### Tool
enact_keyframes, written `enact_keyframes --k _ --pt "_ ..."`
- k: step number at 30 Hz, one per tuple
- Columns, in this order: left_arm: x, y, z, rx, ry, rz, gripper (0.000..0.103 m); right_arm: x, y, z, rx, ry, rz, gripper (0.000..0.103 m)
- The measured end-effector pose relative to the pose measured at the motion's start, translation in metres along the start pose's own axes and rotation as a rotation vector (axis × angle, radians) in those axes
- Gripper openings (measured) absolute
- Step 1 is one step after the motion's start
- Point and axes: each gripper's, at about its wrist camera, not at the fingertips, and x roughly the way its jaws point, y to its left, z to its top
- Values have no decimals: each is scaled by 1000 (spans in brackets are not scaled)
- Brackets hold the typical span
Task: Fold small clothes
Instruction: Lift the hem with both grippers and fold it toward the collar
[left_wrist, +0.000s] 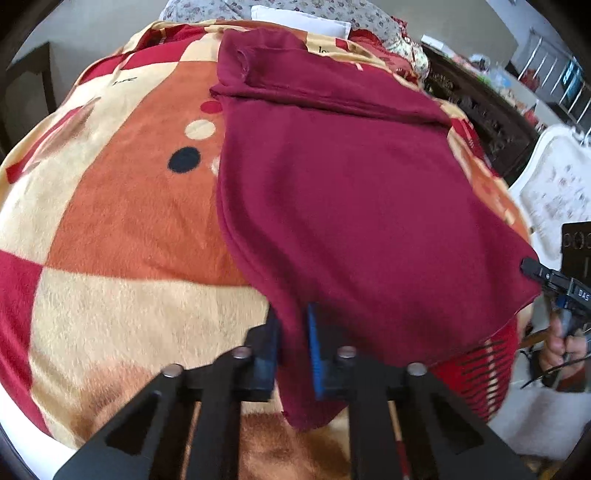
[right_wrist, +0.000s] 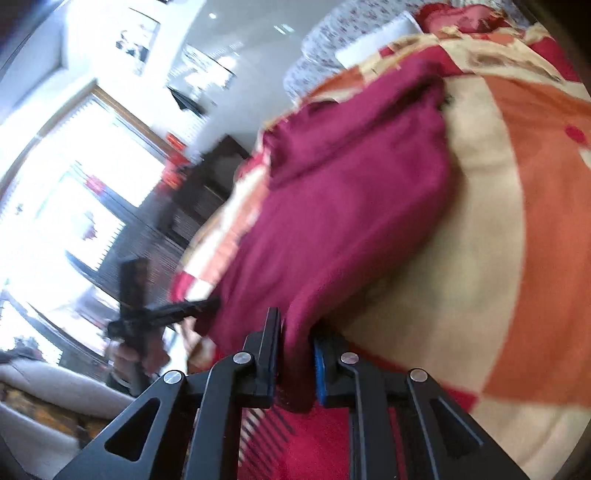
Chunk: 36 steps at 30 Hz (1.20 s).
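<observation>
A maroon garment lies spread on a patterned orange, cream and red blanket, its sleeve folded across the far end. My left gripper is shut on the garment's near left hem corner. My right gripper shows at the right edge of the left wrist view, pinching the near right corner. In the right wrist view my right gripper is shut on a fold of the maroon garment, and the left gripper holds the other corner at the left. That view is blurred.
The blanket covers a bed. A floral pillow and white cloth lie at the far end. A dark carved cabinet and a white chair stand at the right. Bright windows fill the right wrist view's left.
</observation>
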Motion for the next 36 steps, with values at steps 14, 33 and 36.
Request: enact_keyframes --k 14,33,36 --pt "-25 9 118 24 -194 4 9 14 -2 127 -72 -184 -71 16" --pt "53 26 309 -80 -277 107 9 81 -114 288 129 -242 -244 16" --pt "64 41 323 -146 -252 30 13 89 -137 290 205 -219 -248 16"
